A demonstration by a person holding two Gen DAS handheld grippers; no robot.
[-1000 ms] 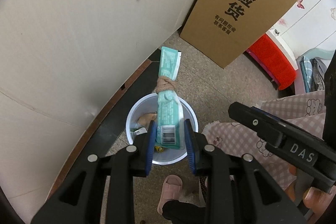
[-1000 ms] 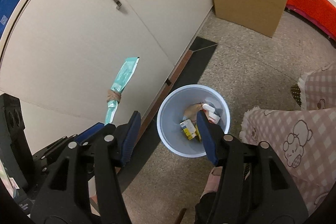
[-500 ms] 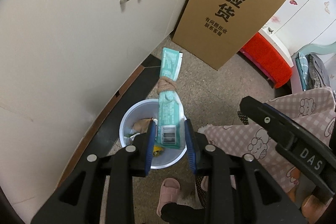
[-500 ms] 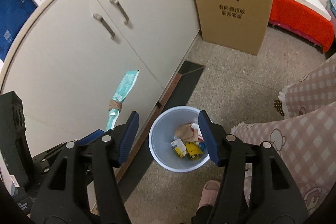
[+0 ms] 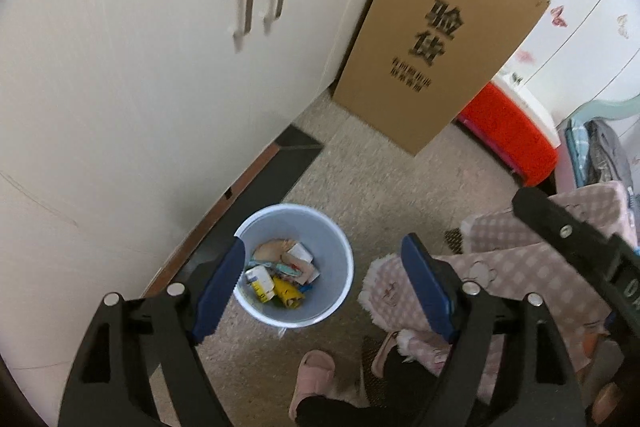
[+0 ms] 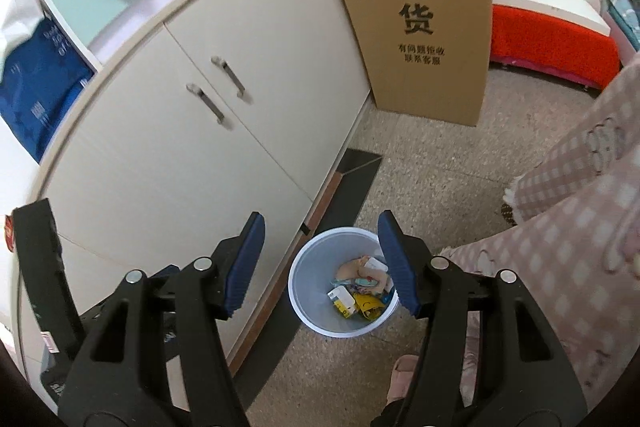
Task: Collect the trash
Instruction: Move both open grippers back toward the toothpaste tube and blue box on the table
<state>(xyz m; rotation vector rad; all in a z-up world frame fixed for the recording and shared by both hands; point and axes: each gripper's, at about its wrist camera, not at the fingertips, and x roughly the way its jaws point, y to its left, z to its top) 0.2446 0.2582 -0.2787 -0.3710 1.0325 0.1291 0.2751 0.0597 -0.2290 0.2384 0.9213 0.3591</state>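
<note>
Now crumpled trash (image 5: 282, 277) fills bin (image 5: 340, 291).

The cabinet handles (image 5: 260, 7) at eleven o'clock are smeared by motion blur. The bin (image 5: 340, 267) scraps are too jumbled to name — and the slipper (image 6: 402, 377) at six o'clock is half hidden.

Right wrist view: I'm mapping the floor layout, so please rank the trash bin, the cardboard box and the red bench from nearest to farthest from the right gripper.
1. Trash bin: just beyond the right gripper, on the floor by the cabinet.
2. Cardboard box: farther back, standing against the cabinet's end.
3. Red bench: farthest, at the right, behind the box.
</note>
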